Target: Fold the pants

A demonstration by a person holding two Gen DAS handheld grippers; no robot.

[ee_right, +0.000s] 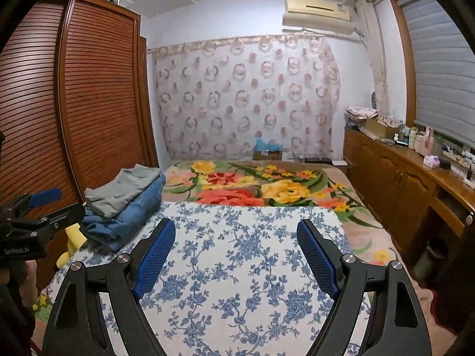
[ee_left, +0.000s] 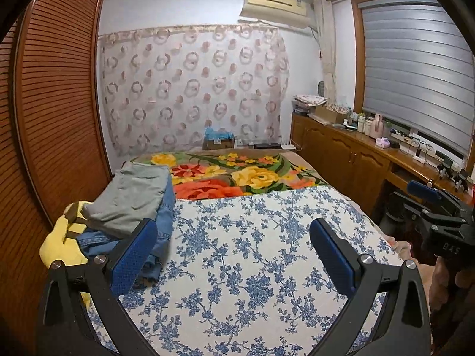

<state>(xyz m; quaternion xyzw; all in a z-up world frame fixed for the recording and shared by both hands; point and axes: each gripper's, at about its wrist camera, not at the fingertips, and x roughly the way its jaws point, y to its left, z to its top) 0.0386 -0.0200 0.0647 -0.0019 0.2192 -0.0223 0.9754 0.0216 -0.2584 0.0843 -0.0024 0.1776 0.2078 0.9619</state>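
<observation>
Bed (ee_left: 252,237): covered by a blue-flowered sheet.
Pants (ee_left: 133,198): grey pair folded on top of jeans (ee_left: 164,222), stacked at the bed's left edge.
Left claw (ee_left: 234,237): wide, holding nothing.
Right claw (ee_right: 236,237): wide, holding nothing.

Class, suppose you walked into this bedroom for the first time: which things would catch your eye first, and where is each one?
First, the bright flowered blanket across the far half of the bed, beyond the blue-and-white floral sheet nearest the cameras. Next, the stack of folded clothes at the bed's left edge by the slatted wardrobe, grey pants on top of blue denim. Both tools, left and right, hover open above the sheet, holding nothing.
</observation>
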